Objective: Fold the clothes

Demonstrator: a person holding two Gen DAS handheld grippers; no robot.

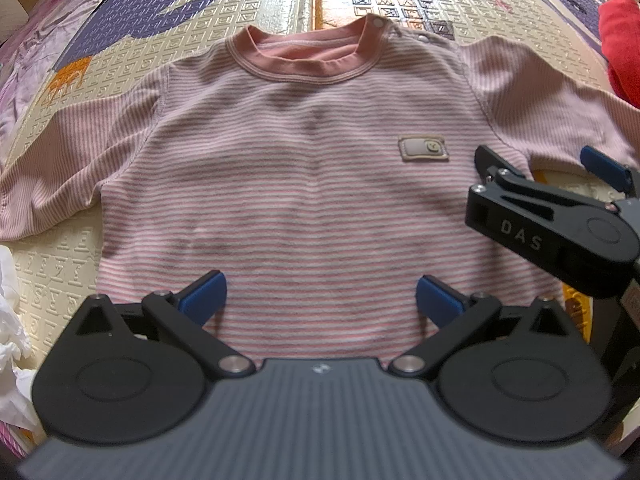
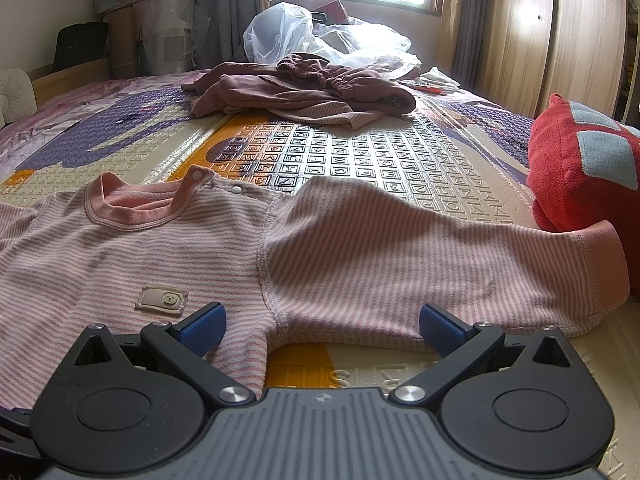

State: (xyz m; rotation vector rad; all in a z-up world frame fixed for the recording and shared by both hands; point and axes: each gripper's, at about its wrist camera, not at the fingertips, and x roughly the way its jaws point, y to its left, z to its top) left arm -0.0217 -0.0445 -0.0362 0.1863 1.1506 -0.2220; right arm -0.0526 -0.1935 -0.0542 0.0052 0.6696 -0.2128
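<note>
Nearest, the left gripper (image 1: 321, 294) hangs over the hem of the striped shirt (image 1: 304, 168), fingers wide and empty. The right gripper (image 2: 322, 319) (equally wide) sits at the armpit. The shirt lies flat on the play mat (image 2: 360, 152); farther back, a clothes heap (image 2: 304, 88).

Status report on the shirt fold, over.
Left claw open over the hem. Right claw open at the armpit. Striped shirt flat, unfolded, sleeves spread. Red cushion touching the sleeve cuff.

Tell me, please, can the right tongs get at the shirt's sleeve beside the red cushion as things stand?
Probably yes: the right tongs are open just short of the sleeve, which lies flat and uncovered beside the cushion.
</note>
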